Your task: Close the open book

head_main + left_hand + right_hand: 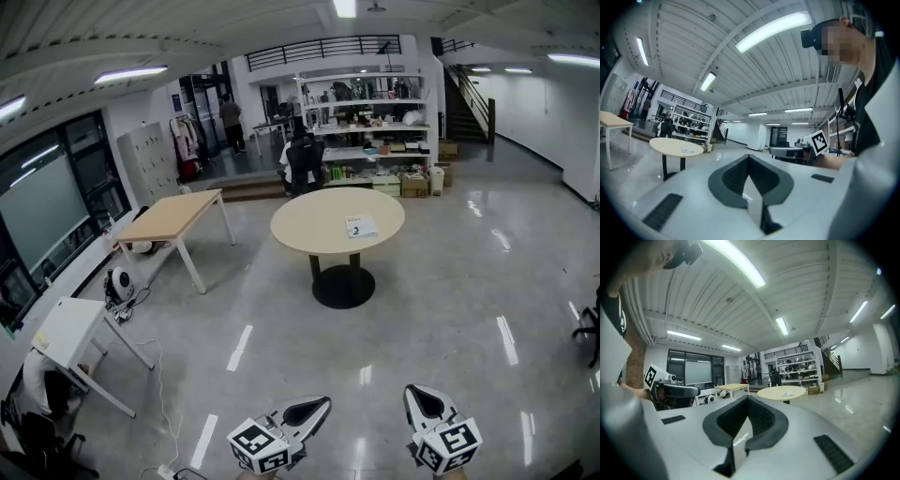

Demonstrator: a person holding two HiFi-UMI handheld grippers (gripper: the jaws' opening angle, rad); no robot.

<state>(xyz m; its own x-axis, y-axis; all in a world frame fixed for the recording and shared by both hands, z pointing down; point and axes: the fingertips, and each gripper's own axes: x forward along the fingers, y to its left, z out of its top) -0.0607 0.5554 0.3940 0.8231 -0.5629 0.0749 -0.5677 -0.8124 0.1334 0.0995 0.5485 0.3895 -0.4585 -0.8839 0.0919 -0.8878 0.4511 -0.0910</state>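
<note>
The book (360,226) lies on a round beige table (319,225) far ahead across the glossy floor; at this distance it is a small pale rectangle with a dark mark. It also shows as a small flat shape in the left gripper view, book (687,150), and in the right gripper view, book (787,393). My left gripper (322,404) and right gripper (413,394) sit at the bottom of the head view, side by side and pointing level toward the table. Both are shut with nothing between the jaws, and both are far from the book.
A rectangular wooden table (173,216) stands to the left, with a small white table (66,328) nearer at the left edge. Cables (155,375) trail over the floor there. Behind the round table are shelves (370,131) and a seated person (303,159). A staircase (464,103) rises at the back right.
</note>
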